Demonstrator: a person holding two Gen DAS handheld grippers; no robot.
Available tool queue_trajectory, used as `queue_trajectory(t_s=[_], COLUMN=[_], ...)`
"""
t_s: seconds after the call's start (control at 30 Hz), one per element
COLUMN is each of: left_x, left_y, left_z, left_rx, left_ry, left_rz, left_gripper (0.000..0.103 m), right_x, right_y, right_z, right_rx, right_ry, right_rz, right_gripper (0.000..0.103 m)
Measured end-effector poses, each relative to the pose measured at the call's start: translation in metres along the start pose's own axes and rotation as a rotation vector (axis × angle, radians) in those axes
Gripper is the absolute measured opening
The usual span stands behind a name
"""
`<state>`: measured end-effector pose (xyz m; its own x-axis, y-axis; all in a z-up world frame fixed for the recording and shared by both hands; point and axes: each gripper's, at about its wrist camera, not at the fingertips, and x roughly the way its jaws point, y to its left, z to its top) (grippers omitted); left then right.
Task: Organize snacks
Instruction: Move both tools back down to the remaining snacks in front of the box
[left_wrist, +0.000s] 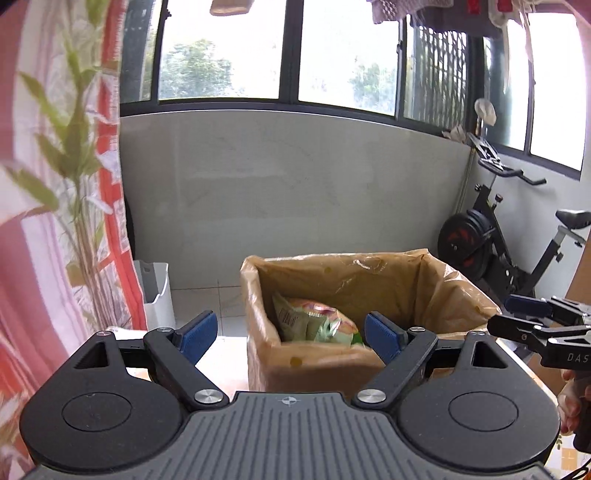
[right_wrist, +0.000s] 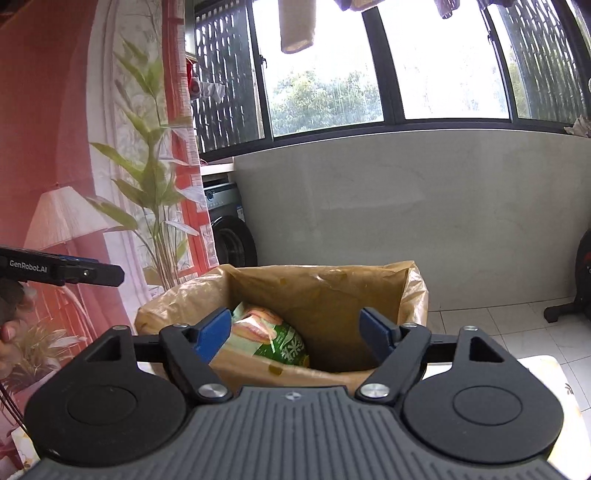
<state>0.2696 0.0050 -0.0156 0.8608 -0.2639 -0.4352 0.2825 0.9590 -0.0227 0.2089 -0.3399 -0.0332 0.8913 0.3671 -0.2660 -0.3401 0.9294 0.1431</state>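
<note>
A cardboard box lined with brown plastic (left_wrist: 369, 280) stands open just ahead; it also shows in the right wrist view (right_wrist: 332, 291). Green and orange snack bags (left_wrist: 317, 321) lie inside it, also seen in the right wrist view (right_wrist: 273, 336). My left gripper (left_wrist: 290, 334) is open and empty, held just before the box's near wall. My right gripper (right_wrist: 295, 332) is open and empty over the box's near edge. The right gripper also shows at the far right of the left wrist view (left_wrist: 532, 317). The left gripper's finger shows at the left of the right wrist view (right_wrist: 74, 271).
A red floral curtain (left_wrist: 55, 221) hangs close on the left. A white bin (left_wrist: 157, 295) stands on the tiled floor beside it. An exercise bike (left_wrist: 509, 236) is at the right. A washing machine (right_wrist: 229, 229) stands behind the curtain. A grey wall under windows is behind.
</note>
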Motion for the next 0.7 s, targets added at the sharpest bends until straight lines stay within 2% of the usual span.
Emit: queue_trajectory(t_s=[0.13, 0.27, 0.4, 0.5, 0.63, 0.7], left_x=[-0.021, -0.035, -0.041, -0.040, -0.038, -0.037], left_y=[0.006, 0.003, 0.002, 0.002, 0.003, 0.004], left_z=[-0.035, -0.072, -0.108, -0.132, -0.154, -0.163], left_rx=[-0.059, -0.073, -0.129, -0.139, -0.158, -0.168], left_ry=[0.017, 0.056, 0.108, 0.159, 0.210, 0.227], left_rz=[0.026, 0.086, 0.087, 0.085, 0.073, 0.073], left_gripper=[0.088, 0.088, 0.088, 0.088, 0.087, 0.087], right_x=[-0.016, -0.026, -0.033, -0.034, -0.033, -0.032], right_y=[0.011, 0.020, 0.024, 0.032, 0.040, 0.045], right_z=[-0.028, -0.063, -0.100, -0.124, -0.145, -0.150], right_rx=[0.023, 0.092, 0.196, 0.227, 0.288, 0.279], right_ry=[0.027, 0.102, 0.245, 0.364, 0.495, 0.548], right_rz=[-0.007, -0.013, -0.008, 0.005, 0.030, 0.027], right_gripper=[0.079, 0.079, 0.079, 0.079, 0.079, 0.079])
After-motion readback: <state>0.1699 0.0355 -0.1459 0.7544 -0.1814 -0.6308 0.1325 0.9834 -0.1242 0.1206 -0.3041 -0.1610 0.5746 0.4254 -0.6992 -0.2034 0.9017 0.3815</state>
